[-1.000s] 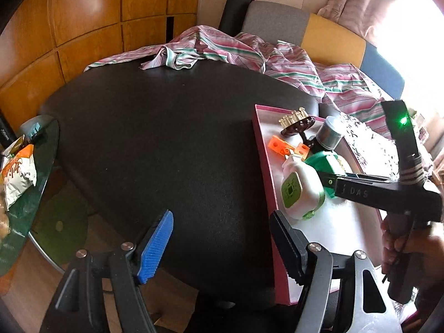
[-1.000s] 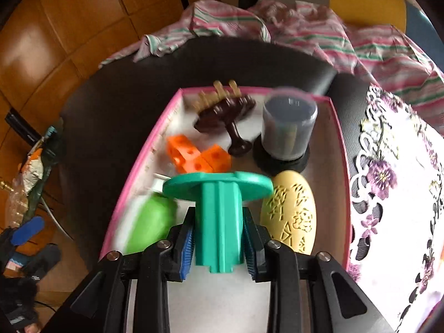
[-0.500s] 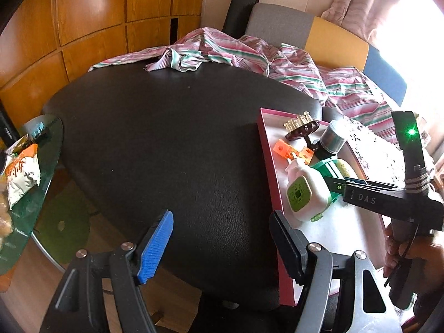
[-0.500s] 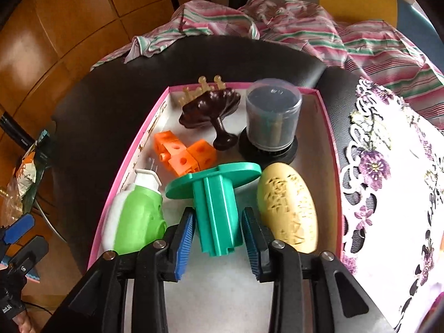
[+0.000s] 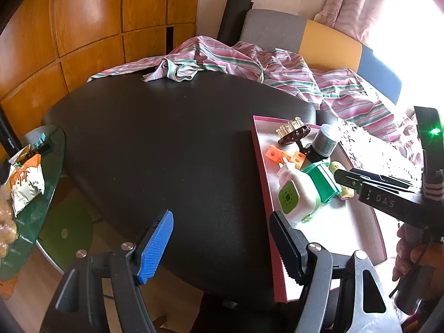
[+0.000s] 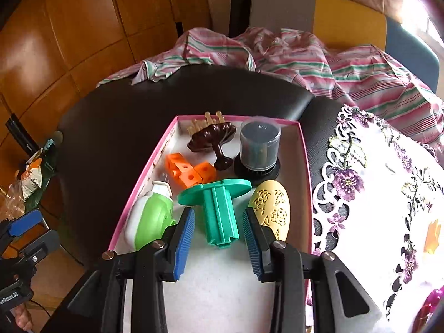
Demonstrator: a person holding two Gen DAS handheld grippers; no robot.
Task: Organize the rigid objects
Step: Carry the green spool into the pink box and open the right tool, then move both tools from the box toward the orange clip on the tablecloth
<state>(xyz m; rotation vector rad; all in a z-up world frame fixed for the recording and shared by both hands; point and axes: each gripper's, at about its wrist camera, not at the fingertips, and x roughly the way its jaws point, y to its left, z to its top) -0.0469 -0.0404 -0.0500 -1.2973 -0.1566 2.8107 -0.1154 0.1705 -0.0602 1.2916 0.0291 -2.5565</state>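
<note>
Altogether six items in one pink-rimmed box (image 6: 303, 149), both grippers (image 6: 217, 245) (image 5: 222, 245) wide, empty.

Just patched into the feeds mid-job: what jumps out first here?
The pink-rimmed tray packed with bright objects grabs the eye, on a black table. At its center lies a teal flanged spool, flanked by a green-and-white bottle and a yellow patterned egg. The right gripper frames the spool, jaws apart.
</note>
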